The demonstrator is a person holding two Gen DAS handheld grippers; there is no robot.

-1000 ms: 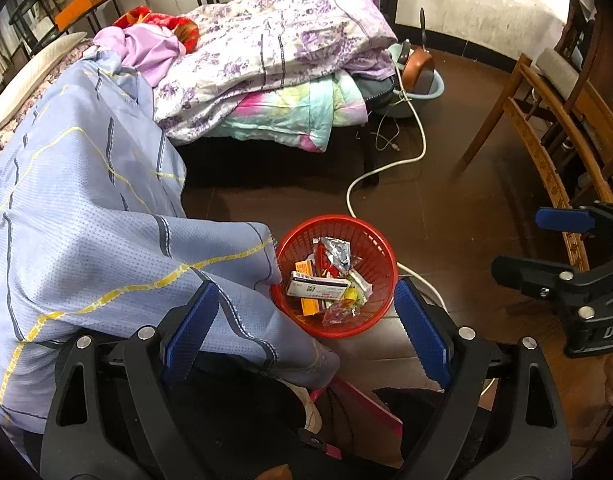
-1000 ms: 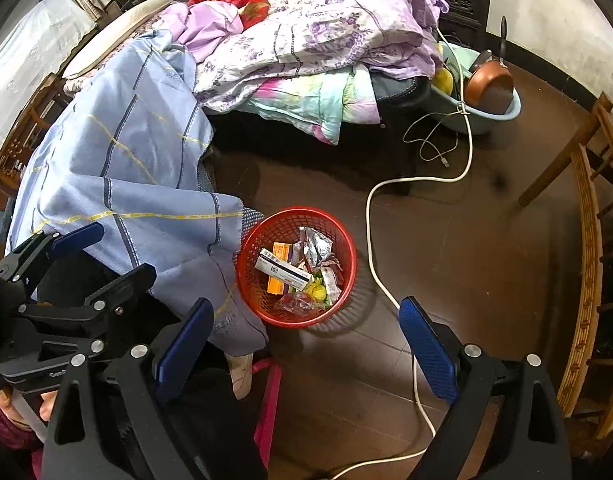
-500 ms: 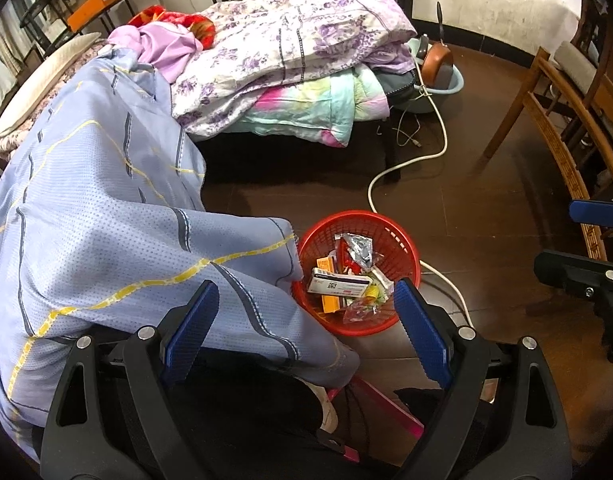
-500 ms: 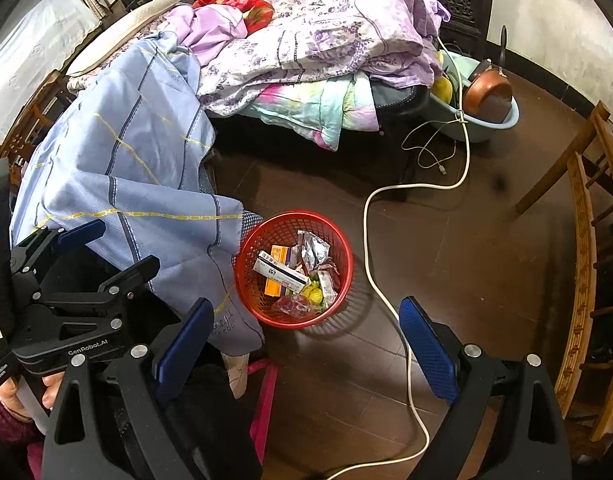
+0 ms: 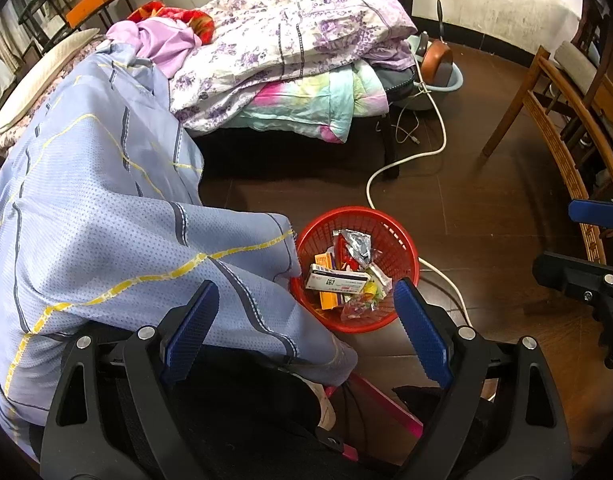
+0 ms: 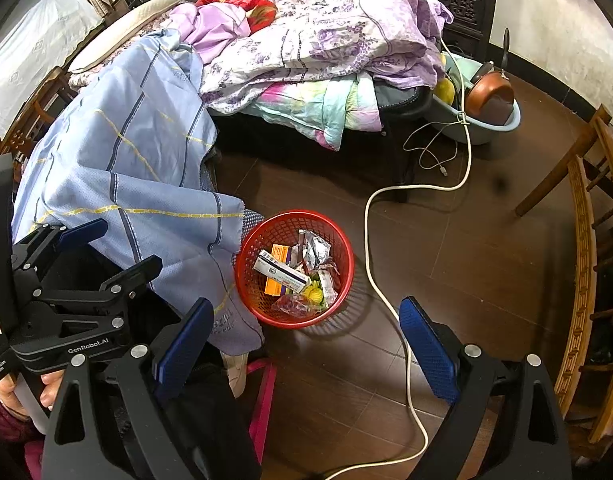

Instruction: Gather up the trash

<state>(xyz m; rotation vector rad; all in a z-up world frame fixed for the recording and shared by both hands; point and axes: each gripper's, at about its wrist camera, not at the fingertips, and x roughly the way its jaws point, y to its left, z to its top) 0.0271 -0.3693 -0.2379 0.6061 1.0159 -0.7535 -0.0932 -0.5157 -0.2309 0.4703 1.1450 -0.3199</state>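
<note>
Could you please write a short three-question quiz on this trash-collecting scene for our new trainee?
1. True or false: the red basket is empty.
2. What lies on the floor right of the basket: A) white cable B) broom C) shoe?
3. Is either the left gripper or right gripper holding anything?

Key: 1. False, it holds boxes and wrappers. 2. A. 3. No, both stand open and empty.

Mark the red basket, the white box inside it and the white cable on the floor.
red basket (image 6: 338, 240), right wrist view, on its far rim.
white box (image 6: 280, 270), right wrist view, on its long top face.
white cable (image 6: 370, 264), right wrist view, on the stretch beside the basket.
</note>
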